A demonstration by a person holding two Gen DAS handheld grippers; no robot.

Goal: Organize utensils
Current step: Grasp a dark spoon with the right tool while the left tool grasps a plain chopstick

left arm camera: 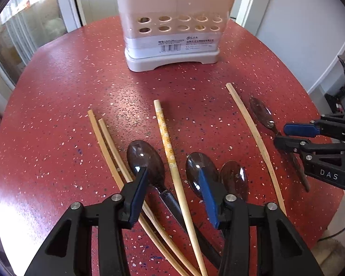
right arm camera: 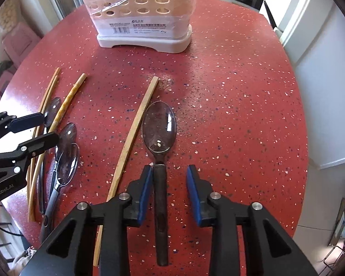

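Beyond the jaws the tabletop is a smooth, faintly glossy red surface speckled with pale and dark flecks, catching window glare. The holder far ahead of the jaws looks like matt beige plastic, wrapped in shiny clear film with a printed paper label. The chopsticks are pale, matt wood or bamboo; the one between the left jaws has a printed flower pattern. The spoon ahead of the right jaws has a glossy, translucent brown bowl and a dull dark handle. Blue pads look matt and rubbery.
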